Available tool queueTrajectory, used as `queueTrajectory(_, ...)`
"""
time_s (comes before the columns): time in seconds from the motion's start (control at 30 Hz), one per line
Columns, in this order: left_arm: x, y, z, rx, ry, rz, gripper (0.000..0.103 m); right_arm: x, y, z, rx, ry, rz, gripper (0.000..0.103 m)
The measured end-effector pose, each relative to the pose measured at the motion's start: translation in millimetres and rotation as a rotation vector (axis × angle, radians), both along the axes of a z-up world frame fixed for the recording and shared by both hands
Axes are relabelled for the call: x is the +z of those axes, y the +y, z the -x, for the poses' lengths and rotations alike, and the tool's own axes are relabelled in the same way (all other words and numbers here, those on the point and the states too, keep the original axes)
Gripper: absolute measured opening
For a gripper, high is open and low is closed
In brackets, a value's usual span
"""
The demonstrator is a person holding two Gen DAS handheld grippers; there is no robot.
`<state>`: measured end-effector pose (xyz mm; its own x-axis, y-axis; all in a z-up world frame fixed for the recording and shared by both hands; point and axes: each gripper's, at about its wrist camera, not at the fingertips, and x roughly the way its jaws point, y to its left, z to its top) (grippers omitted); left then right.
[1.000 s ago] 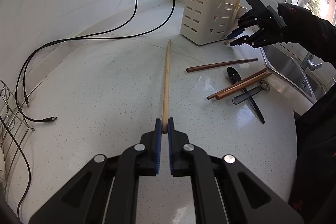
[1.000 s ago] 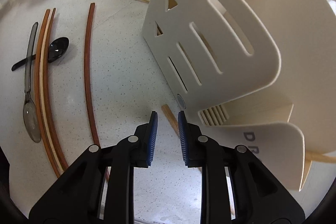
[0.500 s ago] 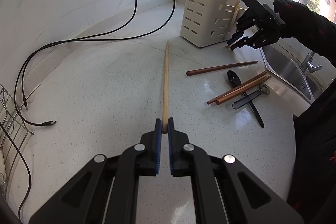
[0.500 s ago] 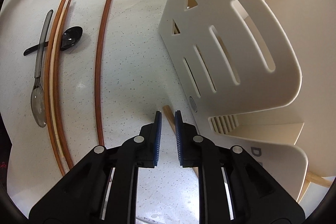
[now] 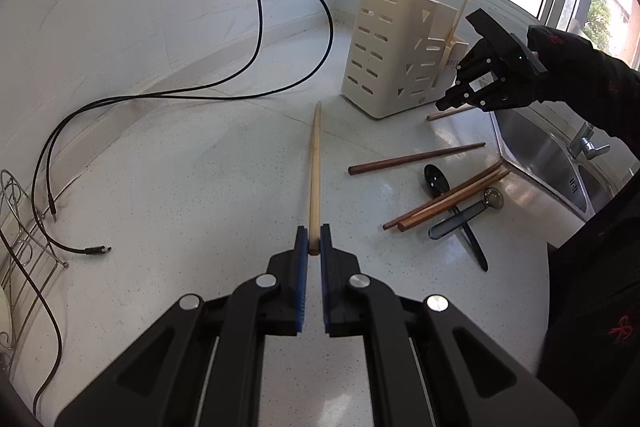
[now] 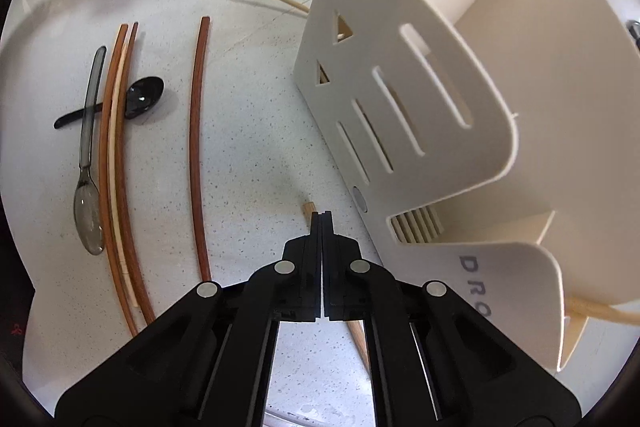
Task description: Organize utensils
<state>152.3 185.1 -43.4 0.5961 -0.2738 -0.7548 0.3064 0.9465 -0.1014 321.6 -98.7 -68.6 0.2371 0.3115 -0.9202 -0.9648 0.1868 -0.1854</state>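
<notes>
The left gripper (image 5: 314,241) clamps the near end of a pale chopstick (image 5: 315,163), which points toward the cream utensil holder (image 5: 394,55). The right gripper (image 6: 322,217), tilted steeply down beside the holder's base, has just closed fully; a light chopstick (image 6: 307,207) lies under it, not visibly gripped.

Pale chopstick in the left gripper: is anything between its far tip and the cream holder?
Nothing visible does. The pale chopstick, clamped in the left gripper, points across bare counter towards the cream holder. The black cable lies off to the left, the nearest brown chopstick to the right.
</notes>
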Motion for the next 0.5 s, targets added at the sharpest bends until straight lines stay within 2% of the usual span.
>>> queueTrajectory(0.07,6.7,-5.0,-2.5,-0.006,-0.012,-0.011,0.006,0.5,-1.9,2.7,-0.014,-0.017,-0.008,0.0)
queueTrajectory(0.2,14.1,-13.8,-5.5,-0.026,-0.028,-0.008,0.006,-12.1,4.8,11.2,0.013,-0.077,0.064,0.0)
queueTrajectory(0.23,14.6,-15.6,-5.7,-0.028,-0.029,-0.008,0.006,-13.1,7.1,10.6,0.01,-0.072,0.064,0.002)
queueTrajectory(0.27,14.7,-17.0,-5.6,-0.031,-0.029,-0.004,0.006,-12.7,8.6,10.2,0.003,-0.069,0.054,0.012)
queueTrajectory(0.3,14.6,-17.8,-4.9,-0.032,-0.029,0.0,0.006,-11.2,10.2,8.7,-0.006,-0.049,0.042,0.017)
queueTrajectory(0.37,13.6,-19.6,-4.1,-0.034,-0.027,0.004,0.006,-8.8,13.1,6.2,-0.01,-0.038,0.023,0.018)
queueTrajectory(0.5,11.2,-19.3,-3.6,-0.038,-0.022,0.012,0.005,-9.2,19.3,6.5,0.017,-0.012,0.053,0.018)
